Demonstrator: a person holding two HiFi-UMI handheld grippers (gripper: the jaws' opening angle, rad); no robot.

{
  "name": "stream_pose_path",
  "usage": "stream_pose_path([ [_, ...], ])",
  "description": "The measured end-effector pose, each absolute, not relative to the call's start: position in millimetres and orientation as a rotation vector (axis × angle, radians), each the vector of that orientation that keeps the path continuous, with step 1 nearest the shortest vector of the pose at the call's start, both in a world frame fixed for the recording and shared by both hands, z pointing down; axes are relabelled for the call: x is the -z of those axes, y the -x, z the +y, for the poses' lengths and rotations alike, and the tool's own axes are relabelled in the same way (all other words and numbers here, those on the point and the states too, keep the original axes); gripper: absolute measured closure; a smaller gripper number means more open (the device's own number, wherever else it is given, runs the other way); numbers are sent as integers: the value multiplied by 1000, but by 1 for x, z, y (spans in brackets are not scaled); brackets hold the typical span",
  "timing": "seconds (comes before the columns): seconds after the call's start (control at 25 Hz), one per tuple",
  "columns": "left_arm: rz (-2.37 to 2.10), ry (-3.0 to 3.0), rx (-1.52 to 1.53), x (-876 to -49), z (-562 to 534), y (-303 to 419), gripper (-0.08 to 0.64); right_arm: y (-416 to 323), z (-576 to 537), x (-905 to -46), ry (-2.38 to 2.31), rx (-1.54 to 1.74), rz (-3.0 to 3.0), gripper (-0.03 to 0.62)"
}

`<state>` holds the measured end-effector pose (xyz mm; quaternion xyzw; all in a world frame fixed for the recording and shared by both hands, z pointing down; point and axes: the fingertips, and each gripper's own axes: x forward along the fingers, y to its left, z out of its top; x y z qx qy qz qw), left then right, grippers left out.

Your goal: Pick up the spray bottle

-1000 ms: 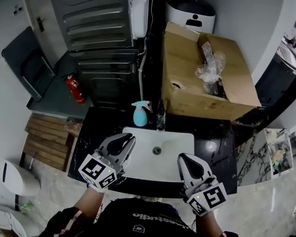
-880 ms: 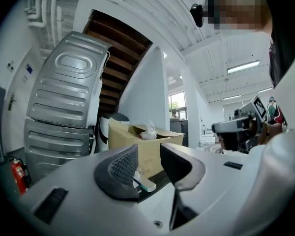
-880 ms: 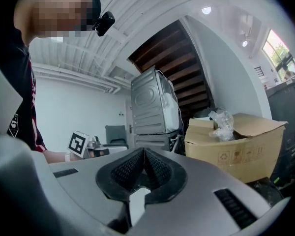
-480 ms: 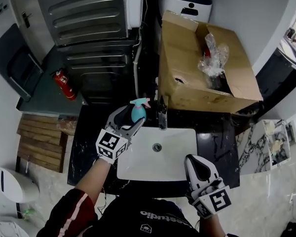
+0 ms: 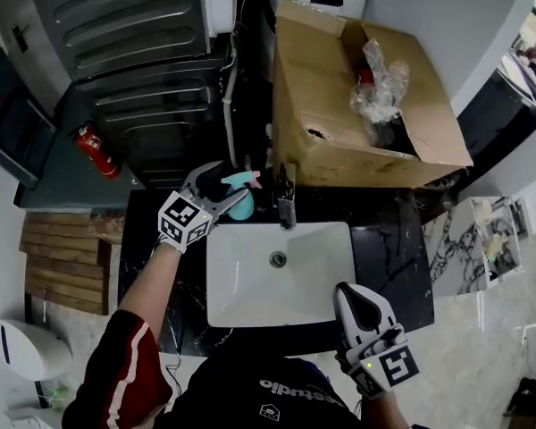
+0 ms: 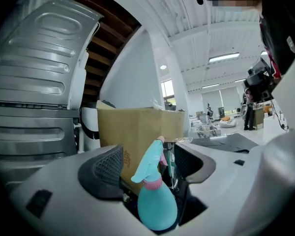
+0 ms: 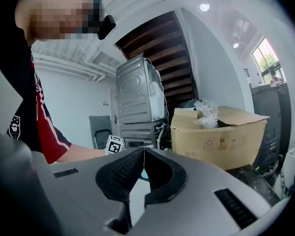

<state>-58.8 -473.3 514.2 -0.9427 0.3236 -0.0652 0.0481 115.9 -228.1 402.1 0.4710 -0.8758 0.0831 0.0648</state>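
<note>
**Left claw brackets the bottle; grip and lift still to come**

A black stone surface (image 5: 389, 257) carries a white sink (image 5: 322, 280), with a faucet (image 5: 286, 206) at the back rim, an open cardboard box (image 5: 357, 132) behind it and a grey ribbed appliance (image 5: 134, 25) to the left. The spray bottle (image 5: 239, 202) stands on the surface at the sink's back left corner, just beside the faucet.

The approach looks done. The left claw (image 5: 225, 188) is at the bottle, and its jaws have just been opening and are now spread wide. In the left gripper view the spray bottle (image 6: 156, 205) sits between the two pads, nearer the right one, with a gap visible on the left side, so nothing presses on it yet. Its base appears to rest on the surface, so it is not lifted. By my reading, closing on the body and raising it are what remain.

The right claw (image 5: 355, 300) hangs near the sink's front edge, well apart from the bottle, clenched with its pads meeting and nothing between them.

The bottle is upright, its long axis vertical, teal body below and pink collar and trigger head on top. The pink-tipped nozzle seems to point away from the left claw, toward the faucet and box.
</note>
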Motion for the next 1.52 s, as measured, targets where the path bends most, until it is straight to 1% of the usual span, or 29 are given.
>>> stream_pose_path([
  [0.28,838,2958,251,-543,-488,50,241,-114,-232,-411,-1441,-287,-2610,555],
  [0.48,805,2954,235,-545,-488,44,249,-112,-231,-417,-1445,-307,-2593,555],
  [0.72,830,2942,230,-549,-489,44,343,-112,-233,-423,-1450,-327,-2581,555],
  [0.96,863,2947,192,-548,-487,45,390,-105,-234,-426,-1430,-333,-2590,555],
  [1.08,873,2940,182,-546,-484,45,425,-102,-233,-426,-1420,-333,-2595,555],
  [1.24,879,2940,167,-544,-480,45,443,-99,-231,-424,-1418,-333,-2597,555],
  [1.52,891,2934,151,-539,-472,43,446,-102,-226,-422,-1422,-332,-2601,555],
])
